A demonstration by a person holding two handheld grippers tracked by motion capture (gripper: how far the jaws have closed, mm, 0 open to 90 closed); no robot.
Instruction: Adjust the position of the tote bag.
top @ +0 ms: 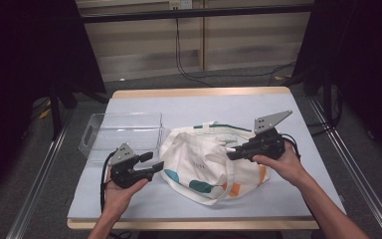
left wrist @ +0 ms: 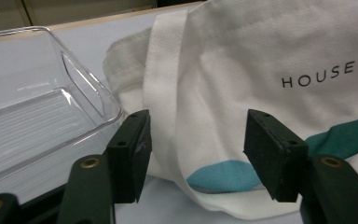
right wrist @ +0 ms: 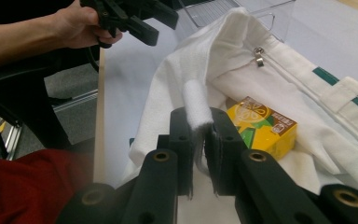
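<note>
On the pale blue surface (top: 278, 109) lies a white canvas tote bag (top: 204, 159), crumpled, with teal and orange patches near its lower edge and the word HOUSE printed on one side. Just beside the bag, toward the person's left, sits a clear plastic bin (top: 122, 130), close enough that bag and bin look to be touching in the high view. The right claw (top: 231, 154) rests over the bag's right half, and its jaws are clamped together on a fold of white fabric (right wrist: 197, 105) at the bag's opening, the cloth rising in a small roll between the pads. The left claw (top: 154, 162) hovers at the bag's left edge with its jaws apart; the bag's strap (left wrist: 165, 84) and side show beyond the gap, and nothing is pinched between the pads. Inside the open bag, seen from the right gripper view, lies a small yellow carton (right wrist: 261, 126) with a lemon picture, resting against the inner cloth below a zipper pull (right wrist: 259, 55).
</note>
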